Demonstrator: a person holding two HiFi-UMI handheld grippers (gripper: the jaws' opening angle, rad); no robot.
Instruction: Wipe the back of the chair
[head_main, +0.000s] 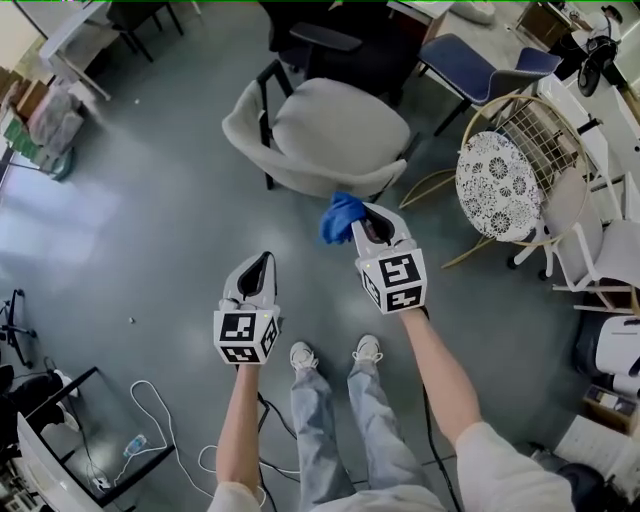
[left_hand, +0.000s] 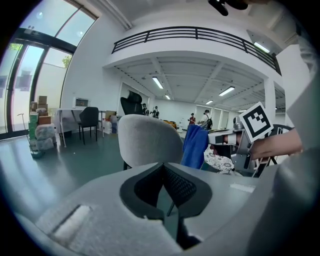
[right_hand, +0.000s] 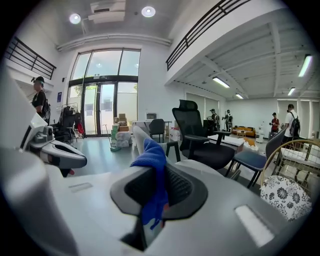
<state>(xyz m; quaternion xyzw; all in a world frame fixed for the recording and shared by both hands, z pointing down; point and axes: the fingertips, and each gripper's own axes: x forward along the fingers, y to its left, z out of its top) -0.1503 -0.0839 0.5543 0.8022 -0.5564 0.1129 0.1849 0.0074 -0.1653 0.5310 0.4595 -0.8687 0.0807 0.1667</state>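
Head view puts the grey chair (head_main: 330, 130) at upper centre, its near edge partly hidden behind the blue cloth (head_main: 340, 217) that your right claw (head_main: 366, 220) pinches. Your left claw (head_main: 260, 265), lower left, is pressed together and empty.

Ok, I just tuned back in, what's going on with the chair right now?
A person stands behind the grey chair with a hand-held gripper in each hand. The right hand-held gripper is shut on a blue cloth and holds it close to the chair's back. Whether the cloth touches the back is unclear. The left hand-held gripper is shut with nothing in it, nearer the person's body and apart from the chair.
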